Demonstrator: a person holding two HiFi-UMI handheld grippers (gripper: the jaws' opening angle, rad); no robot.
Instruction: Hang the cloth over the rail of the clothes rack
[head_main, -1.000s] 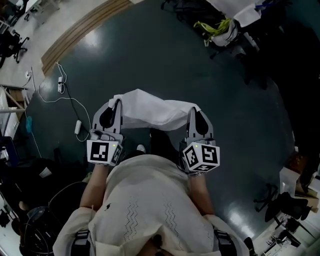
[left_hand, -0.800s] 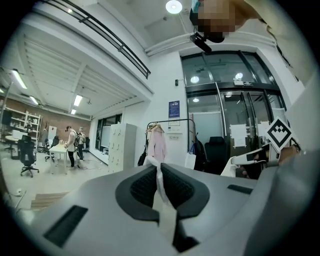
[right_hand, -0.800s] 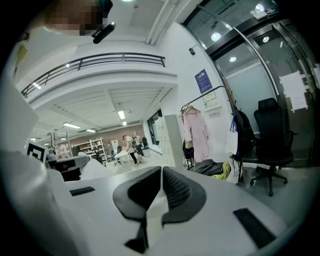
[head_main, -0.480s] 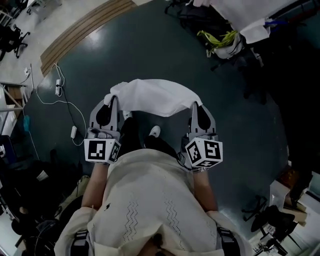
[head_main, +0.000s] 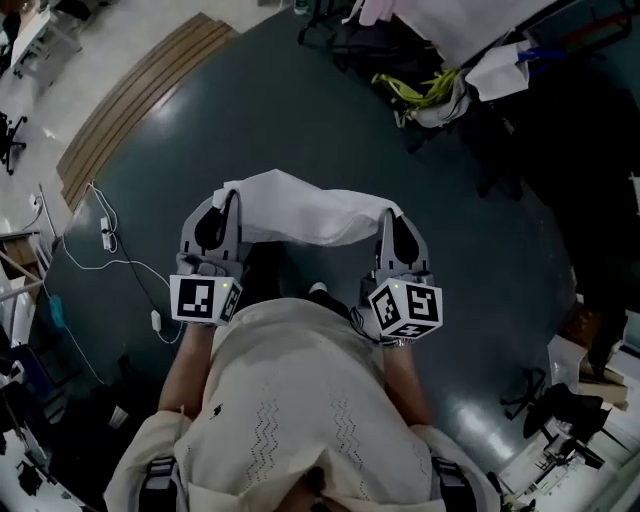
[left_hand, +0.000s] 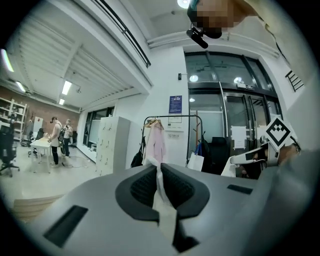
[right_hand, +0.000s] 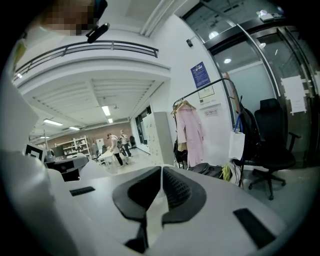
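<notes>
A wide workshop room has a dark, glossy floor (head_main: 330, 110) with a pale wooden strip (head_main: 140, 95) along its upper left edge. White cables and a power strip (head_main: 105, 228) trail across the left side.

The white cloth (head_main: 310, 215) is stretched in the air in front of the person, hanging in a shallow sag between the 2 grippers and well above the floor. The left gripper (head_main: 232, 197) is clamped on the cloth's left end. In the left gripper view a fold of white fabric runs down between the 2 ribbed pads, which are pressed together on it. The right gripper (head_main: 386, 215) grips the right end the same way, its pads closed with a strip of cloth pinched between them. Both grippers point forward, roughly level, side by side, each with its marker cube towards the person's cream sweater (head_main: 300, 400).

The clothes rack (left_hand: 172, 118) stands well ahead against a white wall, its black top rail bare except for a pink garment (left_hand: 156, 142) on a hanger at the left end. The cloth is nowhere near the rail. A white bag (left_hand: 195, 161) hangs at the rack's right side, and a black office chair (right_hand: 272, 145) stands just right of it. Grey lockers (left_hand: 112, 142) stand left of the rack, and 2 people (left_hand: 57, 140) stand at a table far off to the left. A yellow-green tangle (head_main: 420, 85) lies on the floor near the rack's foot.
</notes>
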